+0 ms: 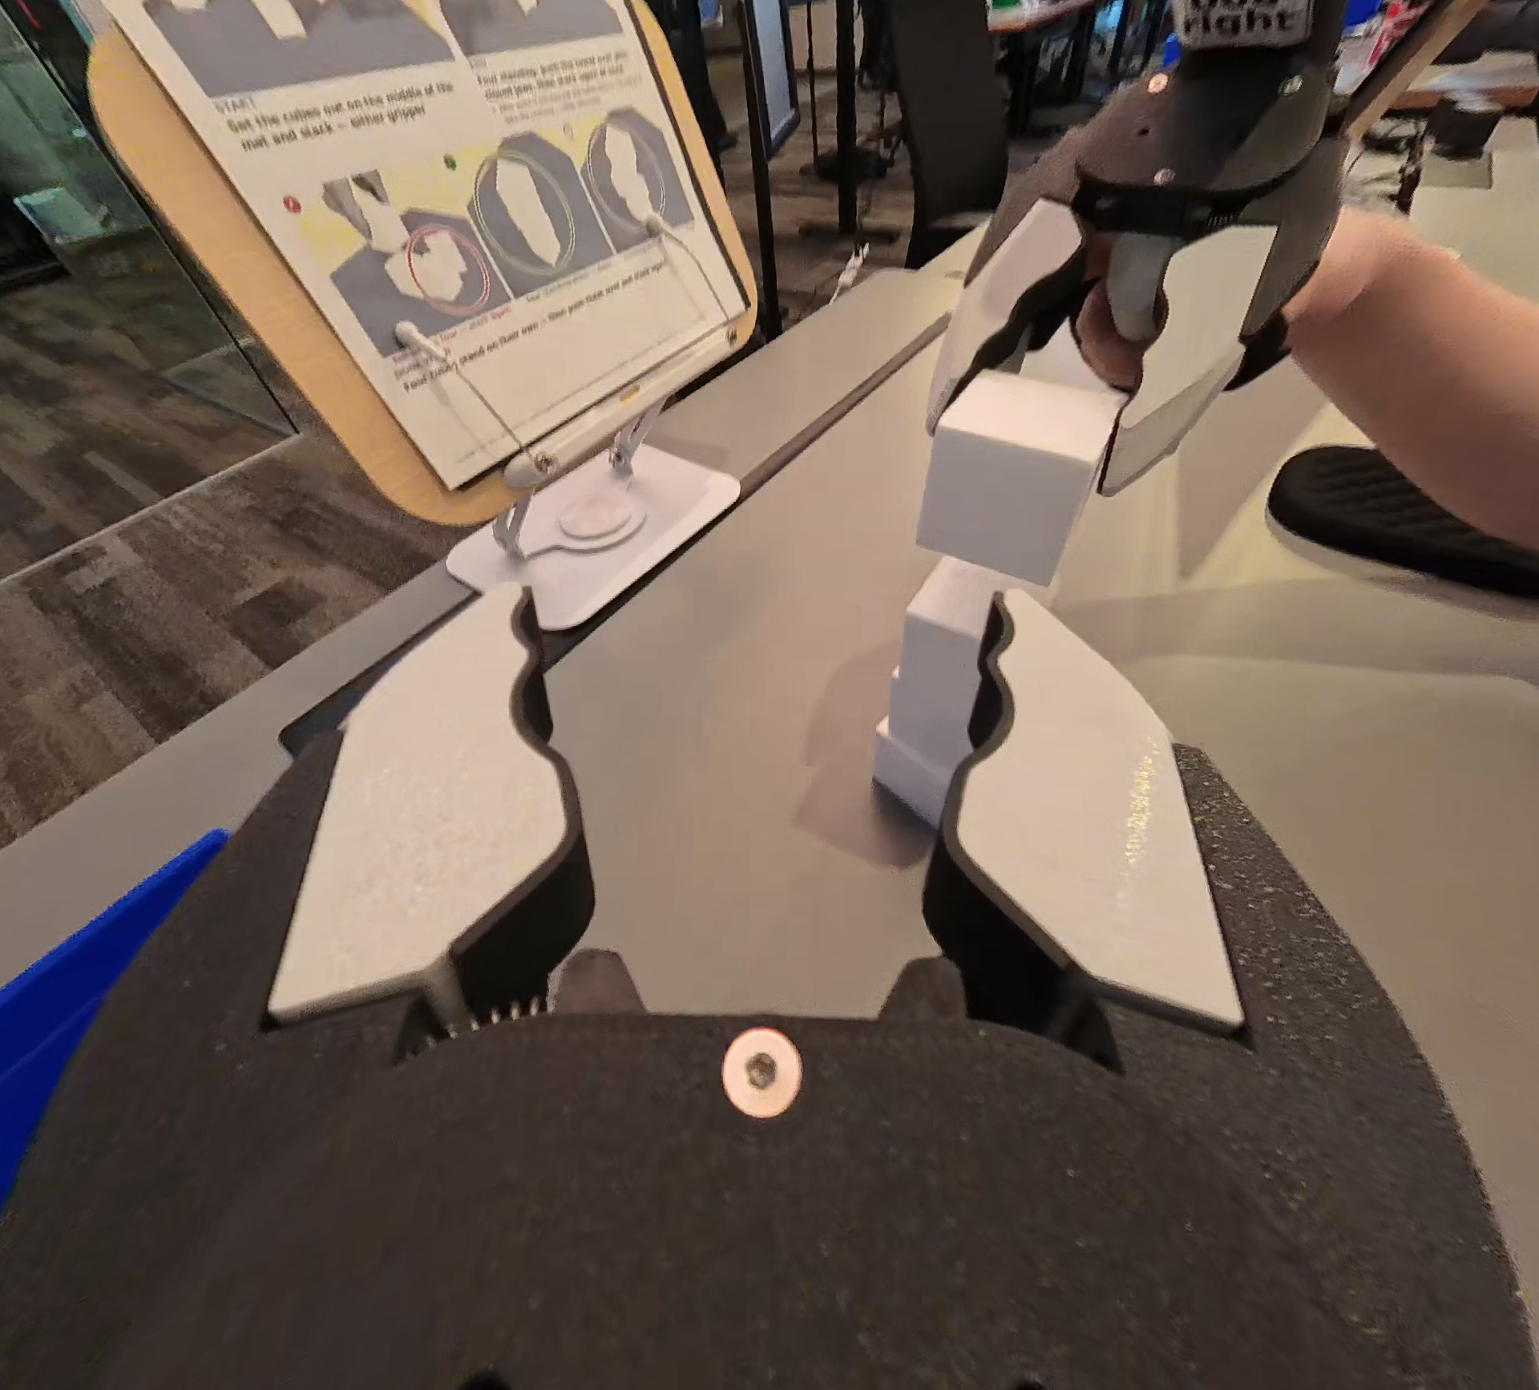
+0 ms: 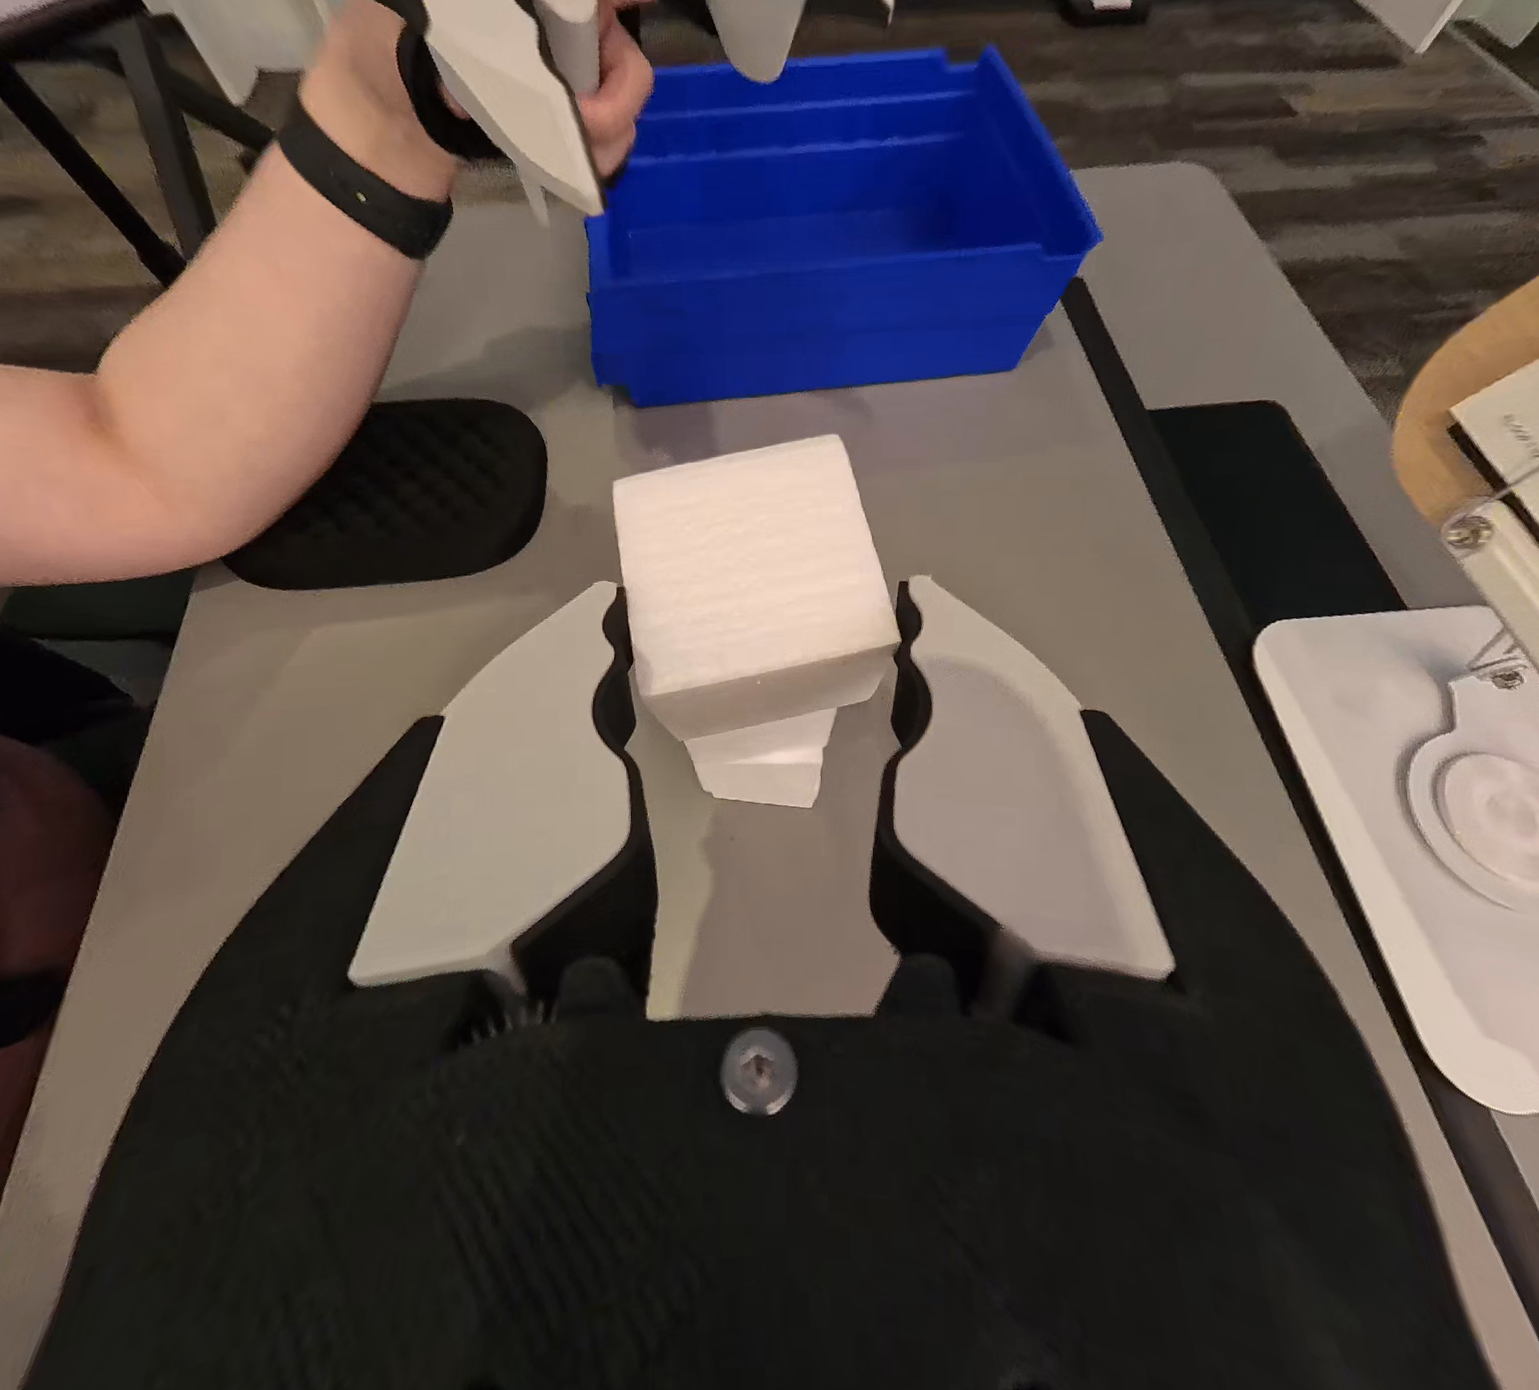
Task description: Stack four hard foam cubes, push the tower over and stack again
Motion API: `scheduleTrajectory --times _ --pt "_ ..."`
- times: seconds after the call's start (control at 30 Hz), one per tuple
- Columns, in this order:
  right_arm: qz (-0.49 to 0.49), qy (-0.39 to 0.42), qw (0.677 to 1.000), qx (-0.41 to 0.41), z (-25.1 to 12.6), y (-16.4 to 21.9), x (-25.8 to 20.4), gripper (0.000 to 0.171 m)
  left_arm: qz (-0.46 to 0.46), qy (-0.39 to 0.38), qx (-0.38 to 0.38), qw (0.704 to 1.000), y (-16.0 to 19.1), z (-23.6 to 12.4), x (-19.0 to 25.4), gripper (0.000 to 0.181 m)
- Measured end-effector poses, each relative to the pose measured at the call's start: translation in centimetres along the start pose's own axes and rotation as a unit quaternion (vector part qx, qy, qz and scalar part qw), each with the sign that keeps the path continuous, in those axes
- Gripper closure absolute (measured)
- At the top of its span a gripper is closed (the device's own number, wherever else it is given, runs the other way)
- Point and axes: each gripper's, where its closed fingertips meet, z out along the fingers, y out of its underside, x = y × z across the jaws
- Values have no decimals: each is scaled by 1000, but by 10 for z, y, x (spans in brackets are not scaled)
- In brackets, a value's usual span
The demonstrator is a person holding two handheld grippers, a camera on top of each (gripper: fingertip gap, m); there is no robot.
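My right gripper (image 2: 759, 625) is shut on a white foam cube (image 2: 749, 584), one finger on each side. In the left wrist view it (image 1: 1028, 450) holds this cube (image 1: 1008, 475) just above a stack of three white cubes (image 1: 924, 700), with a small gap between them. The stack stands on the grey mat (image 1: 708, 767) and shows below the held cube in the right wrist view (image 2: 762, 767). My left gripper (image 1: 762, 600) is open and empty, raised to the left of the stack. Its right finger hides part of the stack.
A blue bin (image 2: 833, 317) stands at the table's far end. An instruction sheet (image 1: 416, 142) leans on a white stand (image 1: 600, 525) at the table edge. A person's forearm (image 2: 208, 450) hangs over a black padded chair armrest (image 2: 391, 492).
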Motion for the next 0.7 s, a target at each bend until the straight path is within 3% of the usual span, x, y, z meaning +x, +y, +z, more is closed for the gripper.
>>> scheduleTrajectory --times 0.2,0.33,0.53,0.7 --pt "11 2 998 -55 21 18 -1 110 7 -1 -29 1000 8 -8 1 82" --pt "-5 12 1000 -22 17 10 -3 99 36 -1 -55 998 12 1 8 81" --pt "-20 11 997 69 -36 -5 -14 98 61 7 -94 994 22 19 18 92" --pt "-9 100 993 66 -102 43 16 101 52 -37 -135 989 37 21 14 95"
